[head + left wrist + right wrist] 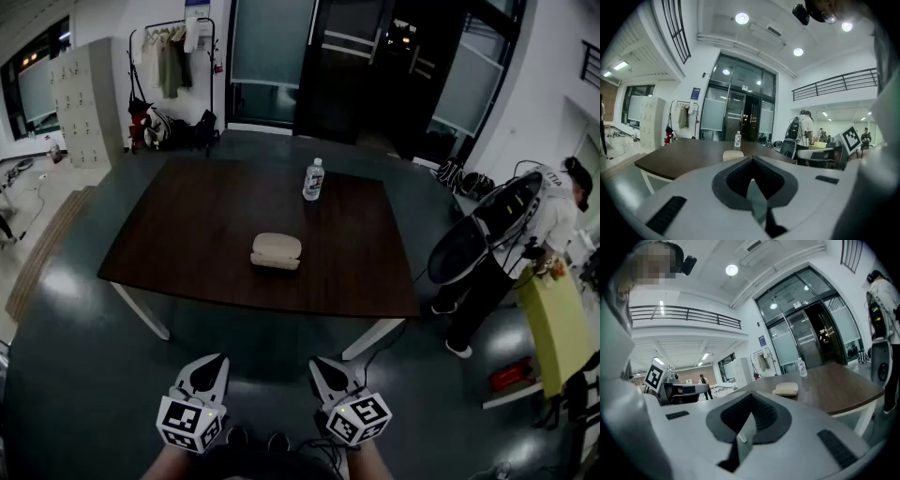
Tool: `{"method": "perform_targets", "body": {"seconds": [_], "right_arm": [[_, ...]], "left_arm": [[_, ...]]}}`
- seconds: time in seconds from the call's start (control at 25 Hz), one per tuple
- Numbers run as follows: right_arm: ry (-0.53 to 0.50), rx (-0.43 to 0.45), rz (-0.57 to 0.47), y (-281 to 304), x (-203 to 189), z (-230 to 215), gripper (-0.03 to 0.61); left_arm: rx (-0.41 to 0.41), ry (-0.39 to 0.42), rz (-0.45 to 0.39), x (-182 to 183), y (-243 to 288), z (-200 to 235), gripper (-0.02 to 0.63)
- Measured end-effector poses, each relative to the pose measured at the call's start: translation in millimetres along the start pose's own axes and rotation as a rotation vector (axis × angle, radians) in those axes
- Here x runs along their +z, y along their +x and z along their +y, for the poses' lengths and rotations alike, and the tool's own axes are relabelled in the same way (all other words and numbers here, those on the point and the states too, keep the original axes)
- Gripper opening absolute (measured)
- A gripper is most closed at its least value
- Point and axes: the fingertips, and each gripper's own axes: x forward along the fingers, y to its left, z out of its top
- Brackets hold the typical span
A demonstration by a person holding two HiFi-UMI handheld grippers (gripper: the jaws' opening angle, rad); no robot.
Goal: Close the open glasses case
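A beige glasses case (276,250) lies near the middle of the dark brown table (178,234); a dark seam runs between its lid and base. The case shows small in the left gripper view (733,155) and in the right gripper view (786,389). My left gripper (214,364) and right gripper (321,367) hang side by side close to my body, well short of the table's near edge. Both point toward the table. Each has its jaws pressed together at the tip, left gripper (751,159) and right gripper (751,395), with nothing held.
A clear water bottle (313,179) stands at the table's far side, beyond the case. A person (553,211) with a large black object stands to the right, near a yellow-green table (558,323). A coat rack (173,56) and lockers (84,98) stand far left.
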Motion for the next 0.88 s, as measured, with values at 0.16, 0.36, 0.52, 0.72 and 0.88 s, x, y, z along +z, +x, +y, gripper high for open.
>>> {"method": "perform_targets", "body": {"seconds": [0.16, 0.36, 0.52, 0.72, 0.88], "right_arm": [[0.003, 0.011, 0.011, 0.7, -1.7, -3.8, -0.011], [-0.013, 0.015, 0.014, 0.3, -2.8, -4.7, -0.011], [-0.014, 0.003, 0.020, -3.5, -4.1, -8.2, -0.011], [-0.007, -0.010, 0.014, -12.0, -6.1, -17.0, -0.011], [0.002, -0.001, 0.000, -19.8, -3.7, -25.1, -0.011]], "left_arm": [[0.013, -0.009, 0.003, -2.6, 1.8, -0.9, -0.003], [0.002, -0.009, 0.014, -7.1, 4.4, -4.5, -0.003], [-0.012, 0.000, 0.027, -6.8, 6.9, -9.1, -0.003], [-0.019, 0.018, 0.051, -10.8, 10.4, -17.5, -0.003], [-0.021, 0.026, 0.067, -15.3, 15.6, -27.8, -0.003]]}}
